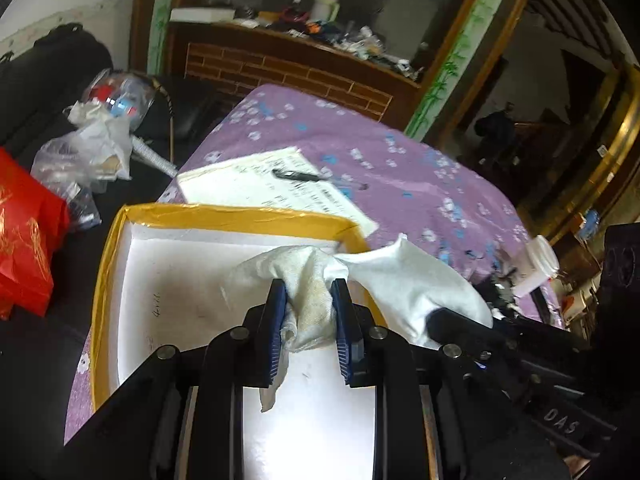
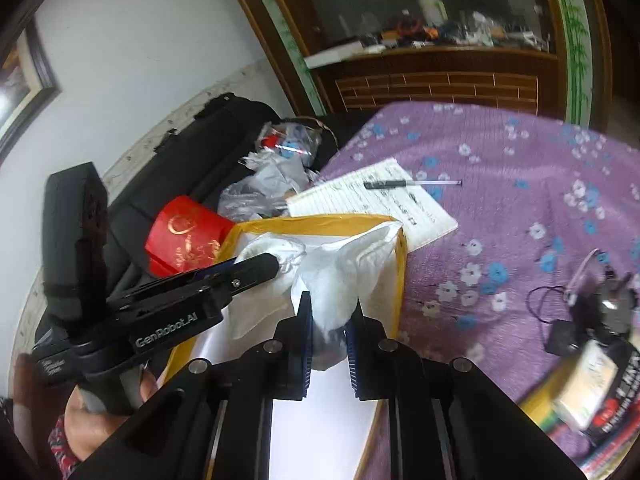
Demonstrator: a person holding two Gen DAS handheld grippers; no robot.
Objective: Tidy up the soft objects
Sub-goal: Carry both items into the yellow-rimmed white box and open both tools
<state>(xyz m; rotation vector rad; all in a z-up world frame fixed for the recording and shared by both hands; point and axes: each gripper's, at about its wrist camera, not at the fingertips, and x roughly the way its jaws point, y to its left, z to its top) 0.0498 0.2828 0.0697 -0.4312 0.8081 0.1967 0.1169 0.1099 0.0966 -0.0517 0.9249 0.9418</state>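
Cloth is what both my tongs hold at this moment, one white piece shared between them. My left tongs [image 1: 308, 312] are closed narrow on a bunched, slightly yellowed end of the white cloth [image 1: 400, 280], and my right tongs [image 2: 330, 320] are closed on the other end, so the fabric hangs between the two grips in a loose fold. I think I hold it at two ends because a soft thing collapses if it is taken at only one point; with two grips I can keep it spread and decide how it lands.

The cloth is now above the shallow box [image 1: 120, 248] with the yellow rim and white inside, which lies on the table [image 1: 400, 152] with the purple flowered cover. One corner of the cloth reaches over the far right edge of the box. The box seems to be the place for the soft objects, so I judge the step in hand is to lower the cloth inside.

Just behind the box lies a notepad [image 1: 248, 184] with a pen [image 1: 298, 176] on it; they are apart from the cloth and I should not sweep them.
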